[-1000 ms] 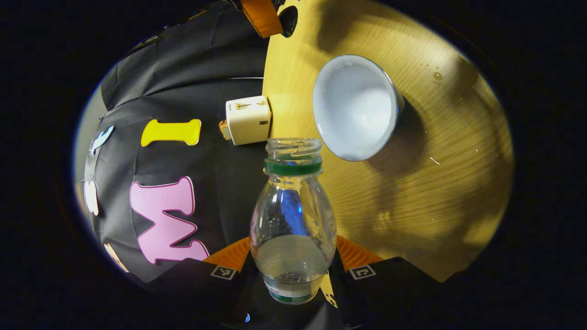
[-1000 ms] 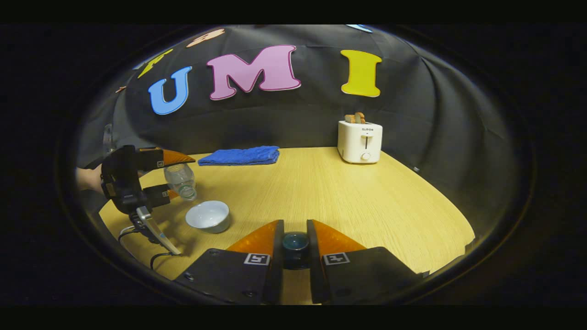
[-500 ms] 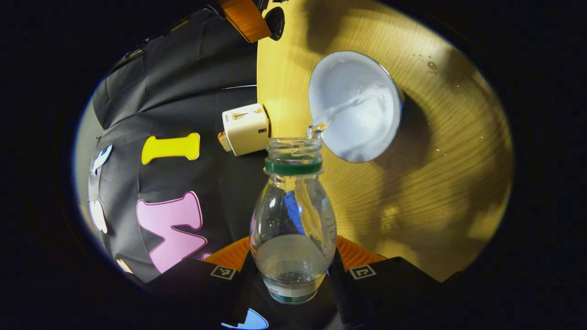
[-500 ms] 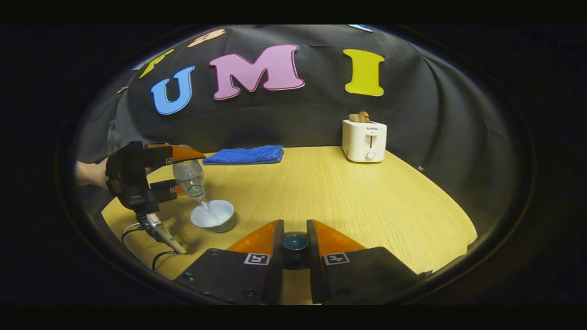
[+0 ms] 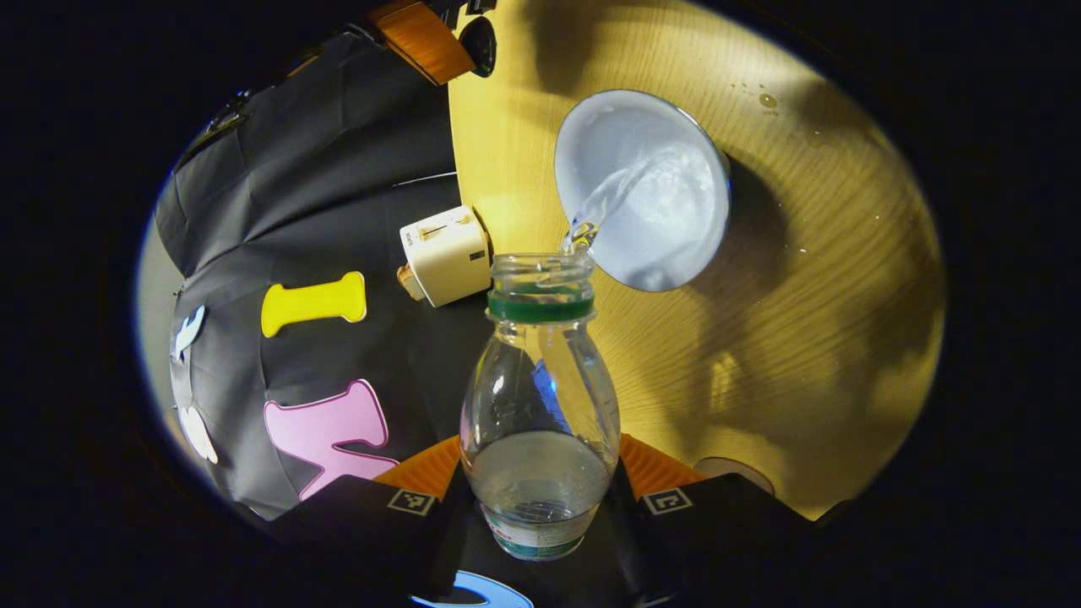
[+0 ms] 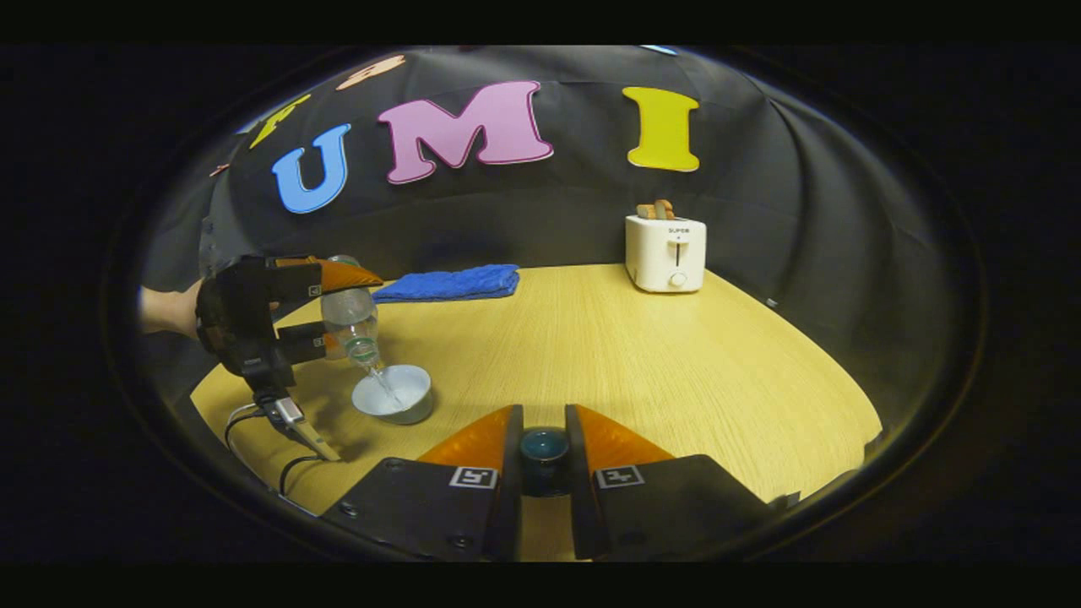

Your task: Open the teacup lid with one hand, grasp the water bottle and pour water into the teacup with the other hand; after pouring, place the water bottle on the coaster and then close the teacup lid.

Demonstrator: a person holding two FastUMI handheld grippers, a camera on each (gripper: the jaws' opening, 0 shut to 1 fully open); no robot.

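Observation:
My left gripper (image 5: 540, 463) is shut on a clear water bottle (image 5: 540, 397) with a green neck ring, tipped toward the teacup (image 5: 667, 203). A thin stream of water runs from the bottle's mouth into the cup's white inside. In the right gripper view the same bottle (image 6: 348, 314) slants down over the teacup (image 6: 393, 394) at the table's left, held by the left gripper (image 6: 348, 311). My right gripper (image 6: 543, 412) is shut on the dark teal lid (image 6: 544, 446), held above the table's front. A round coaster (image 5: 733, 469) peeks out beside the left gripper's right finger.
A white toaster (image 6: 665, 252) stands at the back right of the wooden table (image 6: 642, 363). A folded blue cloth (image 6: 448, 284) lies at the back left. A cable (image 6: 253, 422) trails from the left gripper over the table's left edge. A hand (image 6: 165, 311) holds that gripper.
The bottle has tipped further over the teacup, and water that was not flowing a second ago now pours into it. The right gripper still holds the lid in place.

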